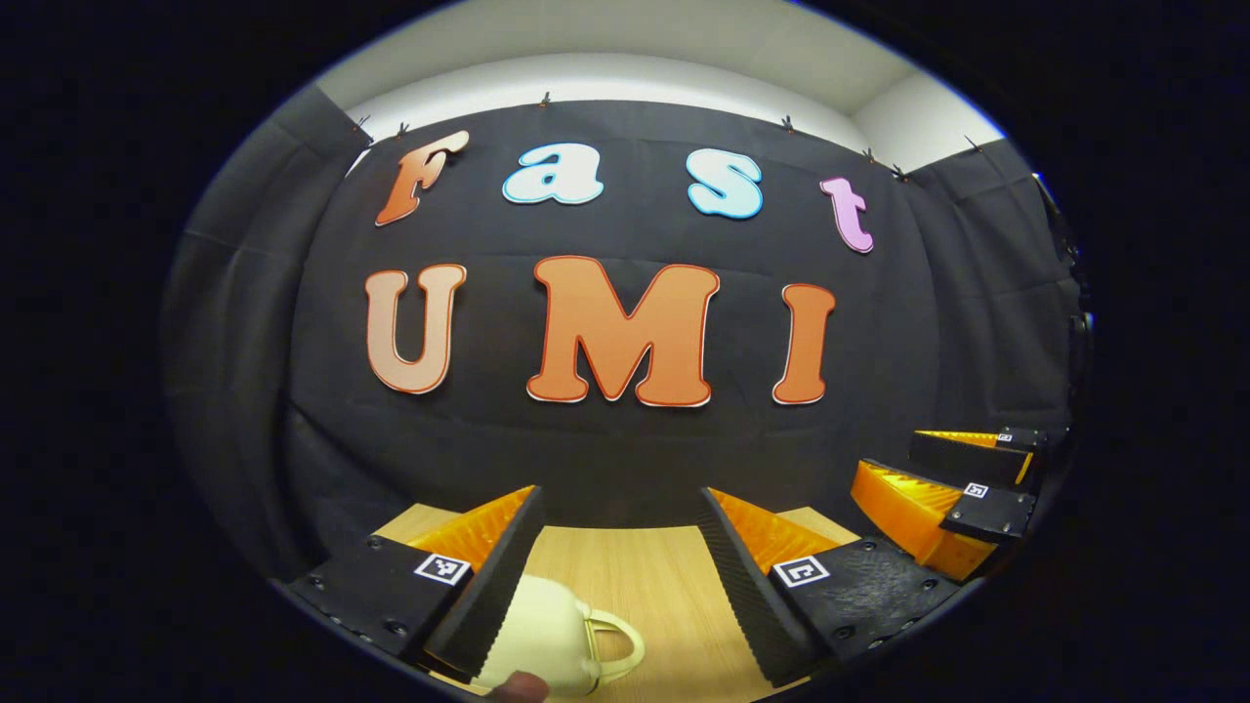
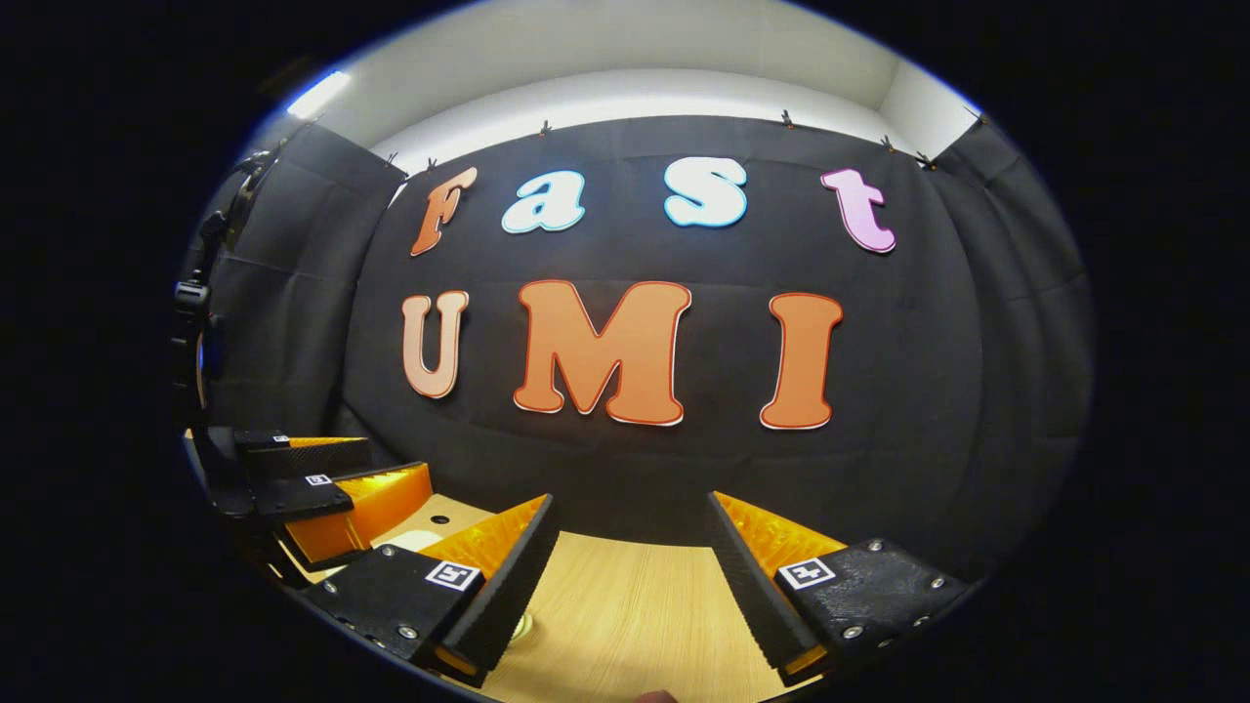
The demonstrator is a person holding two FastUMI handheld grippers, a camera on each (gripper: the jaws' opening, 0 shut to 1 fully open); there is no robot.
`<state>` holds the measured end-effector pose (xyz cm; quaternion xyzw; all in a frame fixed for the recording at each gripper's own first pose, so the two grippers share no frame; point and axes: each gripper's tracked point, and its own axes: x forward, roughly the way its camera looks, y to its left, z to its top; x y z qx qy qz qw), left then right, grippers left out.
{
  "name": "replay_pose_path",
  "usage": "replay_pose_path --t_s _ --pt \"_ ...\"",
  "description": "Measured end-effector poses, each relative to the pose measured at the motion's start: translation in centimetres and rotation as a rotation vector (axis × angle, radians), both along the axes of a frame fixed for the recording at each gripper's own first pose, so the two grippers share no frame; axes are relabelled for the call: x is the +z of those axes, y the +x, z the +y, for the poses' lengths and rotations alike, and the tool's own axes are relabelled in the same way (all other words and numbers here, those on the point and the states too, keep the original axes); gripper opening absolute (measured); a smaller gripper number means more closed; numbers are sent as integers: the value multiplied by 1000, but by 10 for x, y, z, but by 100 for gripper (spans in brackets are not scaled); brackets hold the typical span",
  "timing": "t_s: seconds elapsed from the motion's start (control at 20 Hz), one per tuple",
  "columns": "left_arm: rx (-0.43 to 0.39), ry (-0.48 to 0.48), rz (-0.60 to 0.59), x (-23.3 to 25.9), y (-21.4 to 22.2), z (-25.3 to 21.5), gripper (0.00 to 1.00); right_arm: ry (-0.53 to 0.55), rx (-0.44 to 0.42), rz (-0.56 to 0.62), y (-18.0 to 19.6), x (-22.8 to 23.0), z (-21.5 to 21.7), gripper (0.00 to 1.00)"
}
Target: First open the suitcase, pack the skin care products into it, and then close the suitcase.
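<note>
A cream, rounded case with a loop handle (image 1: 562,640) lies low on the wooden table (image 1: 645,586), right beside the inner face of one finger of my left gripper (image 1: 620,498). That gripper is open and holds nothing. In the left gripper view, my right gripper (image 1: 962,488) hovers at the far right edge, its fingers apart. In the right gripper view, my right gripper (image 2: 632,503) is open over bare table (image 2: 625,605) with nothing between its fingers. The left gripper (image 2: 327,483) shows at the left, also spread. No skin care products can be made out.
The black cloth wall (image 1: 625,449) stands close behind the table's far edge. A small pale patch (image 2: 415,540) lies on the table beyond my right gripper's one finger, too hidden to identify. A white wall strip runs above the cloth.
</note>
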<state>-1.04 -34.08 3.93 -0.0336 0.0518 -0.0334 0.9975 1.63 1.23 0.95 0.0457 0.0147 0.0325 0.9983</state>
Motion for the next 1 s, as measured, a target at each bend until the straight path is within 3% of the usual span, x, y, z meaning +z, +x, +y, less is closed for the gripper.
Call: replay_pose_path --t_s 0.2,0.65,1.0 --pt "7 51 19 -10 -9 -1 97 -23 -6 -30 -5 6 -3 95" --pt "9 35 23 -11 -17 -1 95 -9 -6 -57 -17 15 -2 99" --pt "30 72 -25 -2 -19 -3 95 -7 -6 -68 -23 16 -10 95"
